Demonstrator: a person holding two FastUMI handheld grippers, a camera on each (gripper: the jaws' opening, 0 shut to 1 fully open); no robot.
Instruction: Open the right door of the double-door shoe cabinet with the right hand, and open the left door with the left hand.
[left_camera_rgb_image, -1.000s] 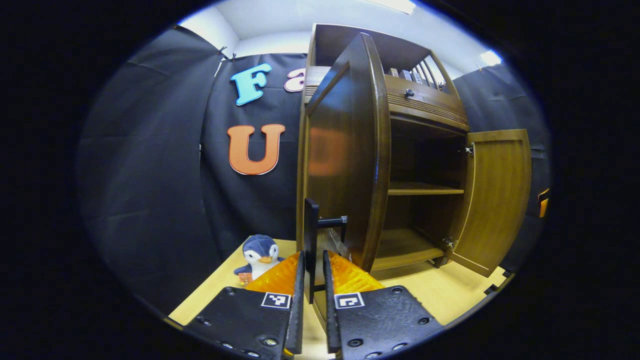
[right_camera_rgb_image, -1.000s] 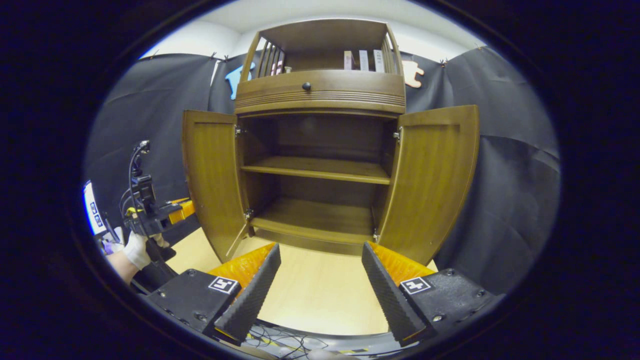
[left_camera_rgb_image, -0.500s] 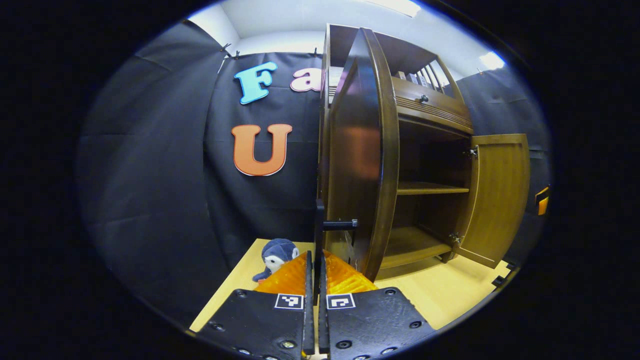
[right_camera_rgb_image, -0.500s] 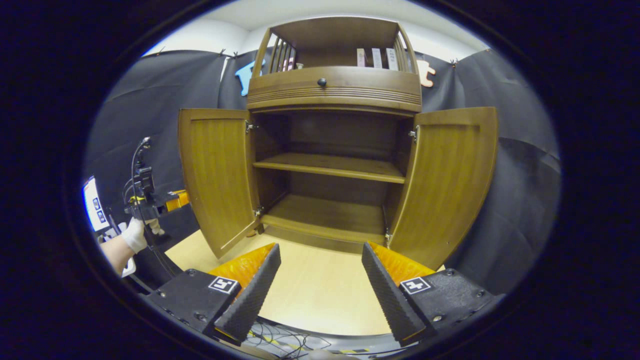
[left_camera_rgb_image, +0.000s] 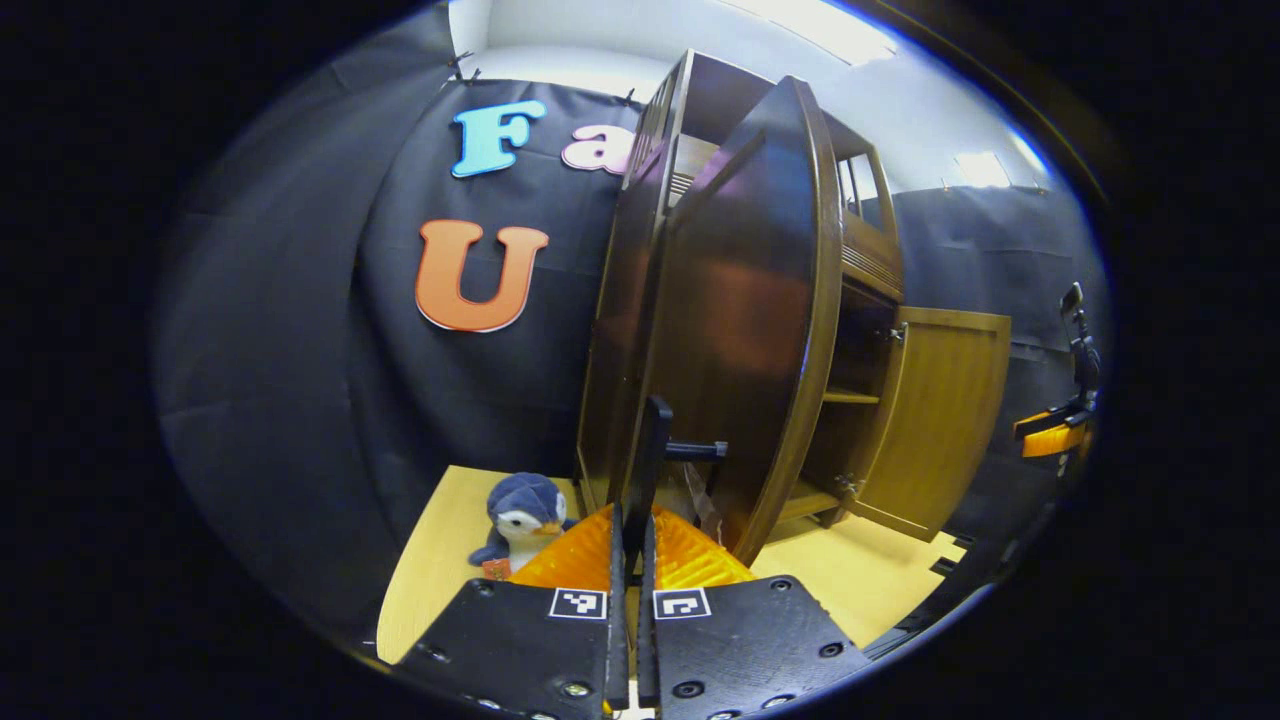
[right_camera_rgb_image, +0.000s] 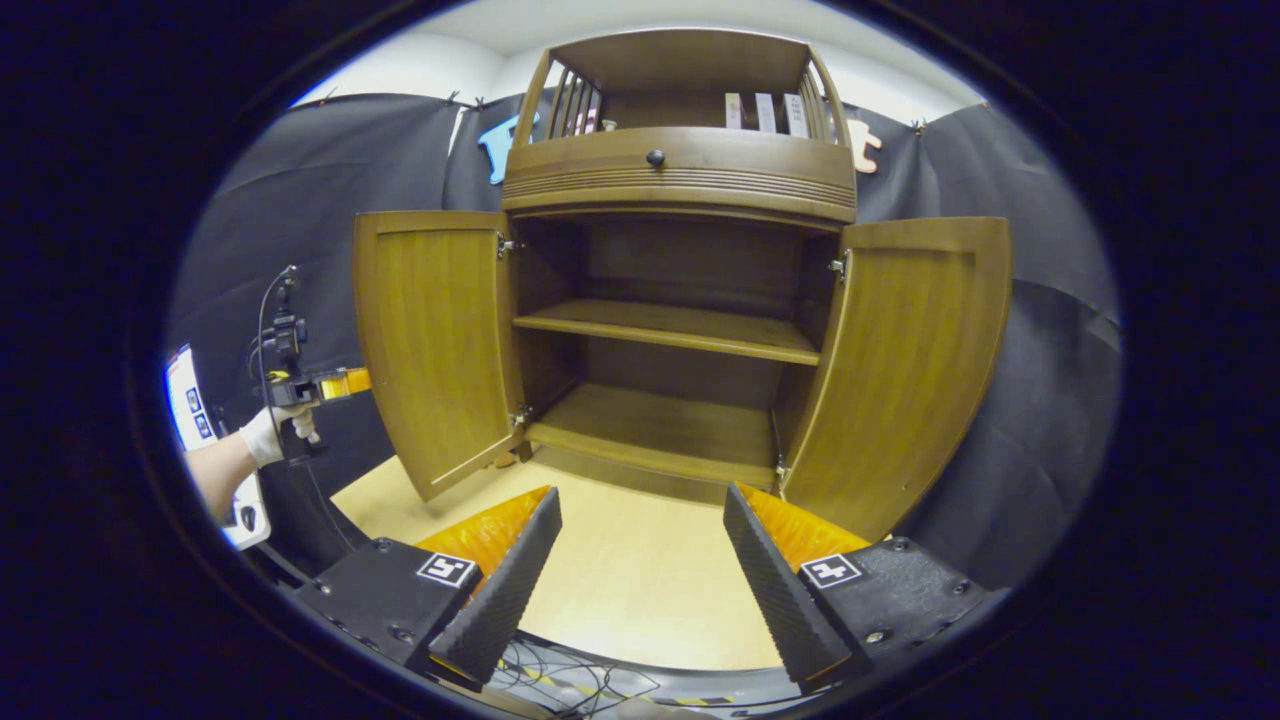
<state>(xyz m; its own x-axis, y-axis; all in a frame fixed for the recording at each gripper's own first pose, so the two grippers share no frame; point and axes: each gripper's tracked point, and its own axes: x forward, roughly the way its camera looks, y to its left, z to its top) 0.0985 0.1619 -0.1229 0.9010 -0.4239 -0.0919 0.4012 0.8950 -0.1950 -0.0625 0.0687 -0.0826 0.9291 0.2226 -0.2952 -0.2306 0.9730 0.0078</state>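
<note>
Double-door shoe cabinet (right_camera_rgb_image: 680, 180) standing on the tabletop (right_camera_rgb_image: 640, 590), both doors swung wide: left door (right_camera_rgb_image: 435, 340), right door (right_camera_rgb_image: 905, 350). The task appears essentially complete. Both inner shelves (right_camera_rgb_image: 665, 335) lie bare. Left claw (left_camera_rgb_image: 628, 560) is clamped on the left door's handle (left_camera_rgb_image: 648, 460); right claw (right_camera_rgb_image: 640, 570) hangs apart, empty.
</note>
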